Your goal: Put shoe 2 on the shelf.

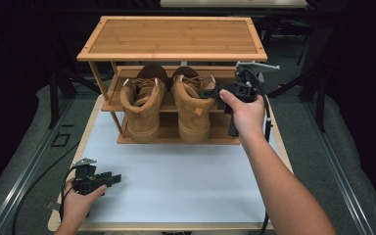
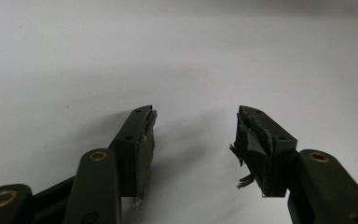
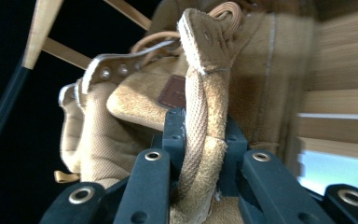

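Observation:
Two tan suede boots stand side by side on the lower shelves of a bamboo shoe rack (image 1: 172,54), heels toward me. My right gripper (image 1: 212,92) is shut on the collar of the right boot (image 1: 192,105); in the right gripper view its jaws clamp the boot's collar edge (image 3: 204,140). The left boot (image 1: 142,105) stands free beside it. My left gripper (image 1: 115,178) rests low near the table's front left corner, open over the bare white mat (image 2: 196,56), with nothing between its fingers.
The rack stands at the far side of the white mat (image 1: 176,176), and its top shelf is bare. Beyond the table edges lie grey floor and dark surroundings, with metal frame legs at both sides.

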Motion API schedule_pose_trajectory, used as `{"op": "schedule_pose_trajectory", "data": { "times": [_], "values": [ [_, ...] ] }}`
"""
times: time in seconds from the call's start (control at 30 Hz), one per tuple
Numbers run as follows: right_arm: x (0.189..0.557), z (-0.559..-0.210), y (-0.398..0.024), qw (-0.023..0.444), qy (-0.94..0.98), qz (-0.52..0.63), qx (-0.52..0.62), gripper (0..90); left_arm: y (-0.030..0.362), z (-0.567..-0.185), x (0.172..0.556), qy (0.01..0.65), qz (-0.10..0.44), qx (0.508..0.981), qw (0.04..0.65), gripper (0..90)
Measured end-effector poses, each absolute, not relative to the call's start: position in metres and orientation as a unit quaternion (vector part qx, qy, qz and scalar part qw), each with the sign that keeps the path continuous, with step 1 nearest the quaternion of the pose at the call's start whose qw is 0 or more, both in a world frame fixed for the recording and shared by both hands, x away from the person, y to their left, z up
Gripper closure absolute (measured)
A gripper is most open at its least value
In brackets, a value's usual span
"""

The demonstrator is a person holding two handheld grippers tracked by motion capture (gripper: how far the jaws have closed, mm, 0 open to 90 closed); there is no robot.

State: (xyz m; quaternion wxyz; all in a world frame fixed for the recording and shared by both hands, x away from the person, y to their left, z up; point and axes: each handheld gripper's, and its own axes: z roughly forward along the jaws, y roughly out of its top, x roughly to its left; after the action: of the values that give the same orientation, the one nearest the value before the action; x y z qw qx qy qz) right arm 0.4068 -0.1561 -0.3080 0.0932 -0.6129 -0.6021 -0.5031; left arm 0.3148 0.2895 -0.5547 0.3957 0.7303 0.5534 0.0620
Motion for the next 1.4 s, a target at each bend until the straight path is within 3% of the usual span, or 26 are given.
{"op": "schedule_pose_trajectory", "data": {
  "times": [0.37, 0.63, 0.73, 1.07, 1.4],
  "values": [
    [0.411, -0.313, -0.136, 0.064, -0.606, -0.509, -0.607, 76.9, 0.291, -0.554, 0.314, 0.554, 0.062, 0.729, 0.398, 46.7],
    [0.408, -0.316, -0.142, 0.057, -0.618, -0.504, -0.600, 60.5, 0.288, -0.555, 0.315, 0.552, 0.062, 0.732, 0.394, 46.6],
    [0.408, -0.314, -0.145, 0.080, -0.603, -0.521, -0.598, 54.4, 0.288, -0.554, 0.315, 0.552, 0.062, 0.732, 0.393, 46.6],
    [0.397, -0.303, -0.147, 0.050, -0.618, -0.514, -0.592, 53.9, 0.290, -0.555, 0.315, 0.554, 0.064, 0.731, 0.393, 46.3],
    [0.381, -0.281, -0.168, 0.063, -0.623, -0.523, -0.578, 55.7, 0.290, -0.555, 0.316, 0.553, 0.062, 0.731, 0.395, 46.4]
  ]
}}
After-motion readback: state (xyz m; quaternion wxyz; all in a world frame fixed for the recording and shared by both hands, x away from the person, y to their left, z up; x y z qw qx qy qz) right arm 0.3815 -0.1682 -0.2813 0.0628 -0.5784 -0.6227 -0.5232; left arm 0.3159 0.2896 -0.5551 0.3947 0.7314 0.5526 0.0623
